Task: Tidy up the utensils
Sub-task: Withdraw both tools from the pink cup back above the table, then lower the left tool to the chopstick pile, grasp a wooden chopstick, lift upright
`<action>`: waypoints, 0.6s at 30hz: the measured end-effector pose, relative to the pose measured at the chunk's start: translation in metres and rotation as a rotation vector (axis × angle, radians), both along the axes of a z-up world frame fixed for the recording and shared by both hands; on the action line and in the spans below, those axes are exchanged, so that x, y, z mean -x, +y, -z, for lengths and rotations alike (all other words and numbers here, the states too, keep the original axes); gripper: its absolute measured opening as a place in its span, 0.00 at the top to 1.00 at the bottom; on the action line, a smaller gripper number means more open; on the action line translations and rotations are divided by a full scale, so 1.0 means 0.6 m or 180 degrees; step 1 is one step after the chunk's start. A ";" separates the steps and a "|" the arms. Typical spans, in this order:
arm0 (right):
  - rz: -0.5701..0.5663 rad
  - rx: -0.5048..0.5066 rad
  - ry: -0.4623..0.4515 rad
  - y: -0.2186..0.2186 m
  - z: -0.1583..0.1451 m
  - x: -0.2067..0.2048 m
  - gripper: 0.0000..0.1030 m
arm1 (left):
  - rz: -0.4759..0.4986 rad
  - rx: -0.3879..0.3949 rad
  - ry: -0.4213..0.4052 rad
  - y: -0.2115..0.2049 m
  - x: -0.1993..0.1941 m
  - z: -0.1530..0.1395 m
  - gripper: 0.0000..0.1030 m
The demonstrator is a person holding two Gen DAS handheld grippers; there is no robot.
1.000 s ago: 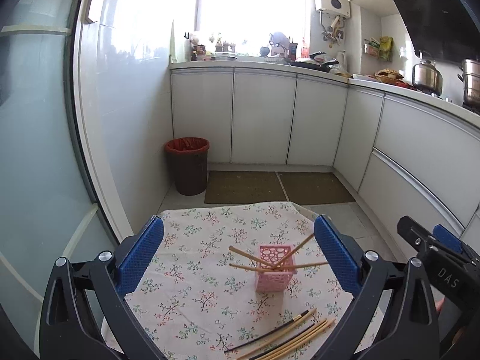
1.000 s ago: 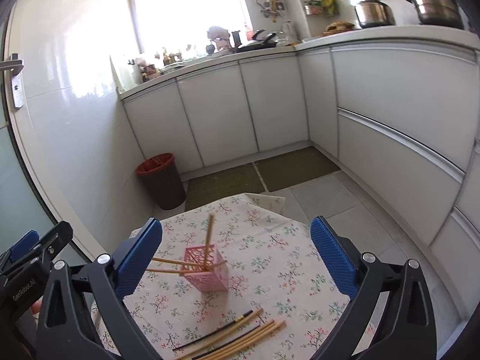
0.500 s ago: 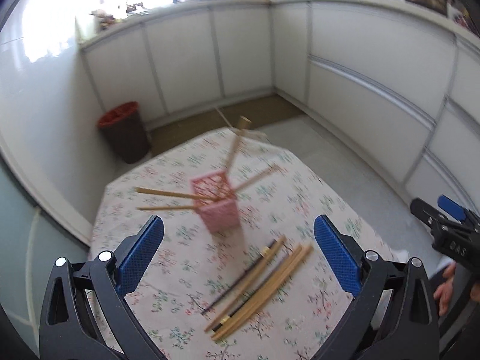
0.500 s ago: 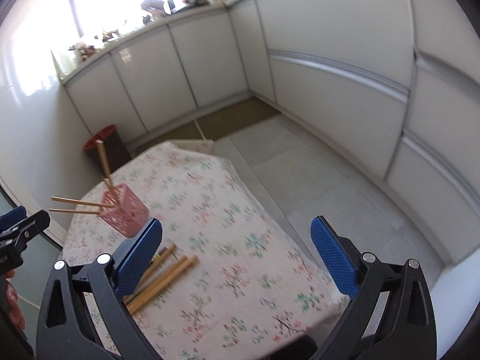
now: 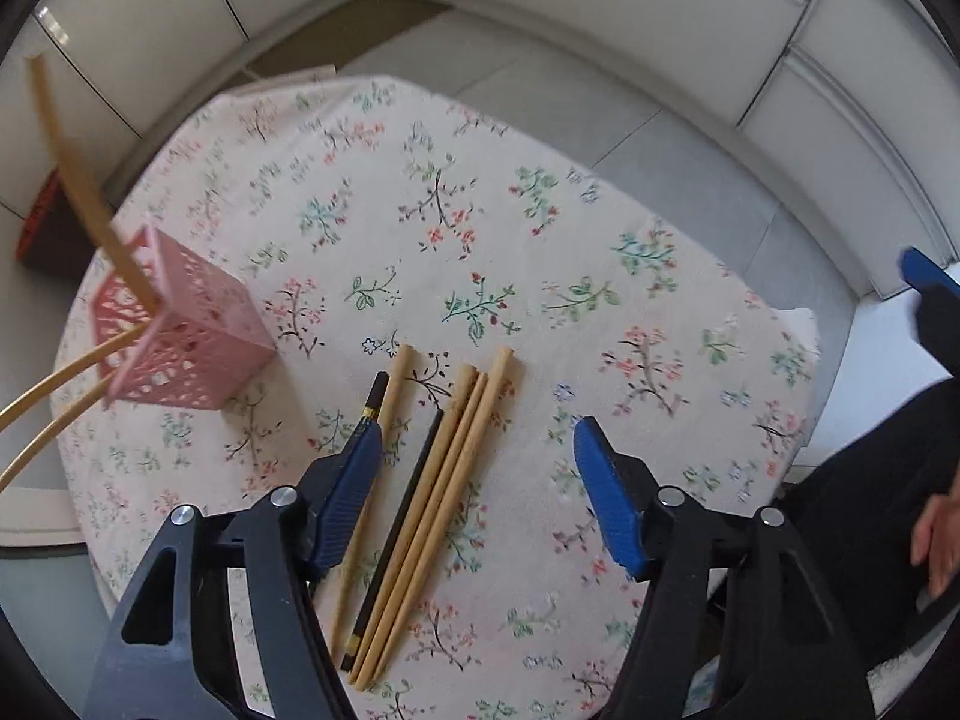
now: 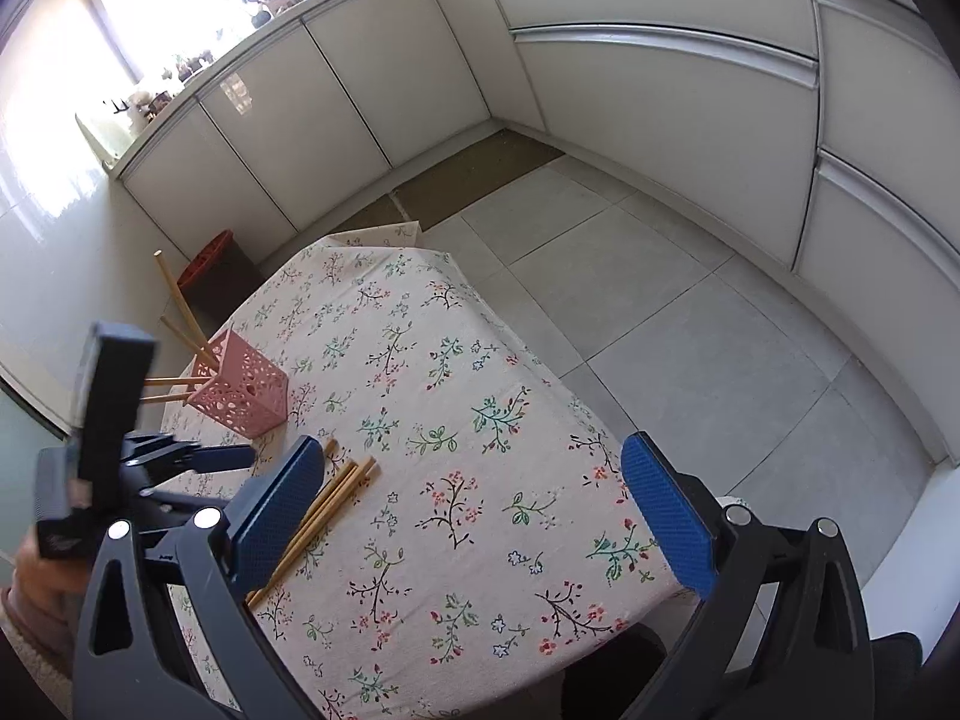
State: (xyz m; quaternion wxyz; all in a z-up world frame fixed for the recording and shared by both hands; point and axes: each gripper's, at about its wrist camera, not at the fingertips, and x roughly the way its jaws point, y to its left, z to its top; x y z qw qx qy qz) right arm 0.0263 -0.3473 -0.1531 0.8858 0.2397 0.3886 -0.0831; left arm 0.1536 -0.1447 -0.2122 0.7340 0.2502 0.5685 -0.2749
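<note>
A pink perforated holder (image 5: 180, 342) stands on the floral tablecloth (image 5: 540, 228) at the left, with three wooden chopsticks (image 5: 78, 180) sticking out. Several loose chopsticks (image 5: 444, 480), wooden and black, lie side by side on the cloth. My left gripper (image 5: 480, 480) is open and empty, just above them, its left finger over the leftmost ones. My right gripper (image 6: 474, 510) is open and empty over the cloth's right part; the holder (image 6: 240, 387) and loose chopsticks (image 6: 324, 510) show at its left. The left gripper (image 6: 108, 420) shows there too.
White kitchen cabinets (image 6: 660, 90) run along the walls. A red-lined bin (image 6: 210, 270) stands on the tiled floor behind the table. The table edge (image 6: 600, 420) drops off at the right. A hand (image 5: 936, 540) shows at the right of the left wrist view.
Both grippers have tilted down and come closer to the table. The left one now hangs right over the loose chopsticks. Both stay open.
</note>
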 end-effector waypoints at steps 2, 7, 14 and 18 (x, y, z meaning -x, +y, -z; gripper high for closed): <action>0.0040 -0.0122 0.0058 -0.010 0.008 -0.003 0.06 | -0.0104 -0.0041 0.0119 0.001 -0.030 0.027 0.47; 0.0129 -0.0352 0.0234 -0.029 0.028 -0.013 0.06 | -0.0330 0.0119 0.0406 0.012 -0.089 0.057 0.56; 0.0034 -0.0261 0.0327 -0.017 0.036 -0.024 0.06 | -0.0294 0.0138 0.0428 0.009 -0.112 0.081 0.63; 0.0009 -0.0254 0.0346 -0.012 0.038 -0.025 0.06 | -0.0242 -0.0023 0.0374 0.012 -0.113 0.102 0.68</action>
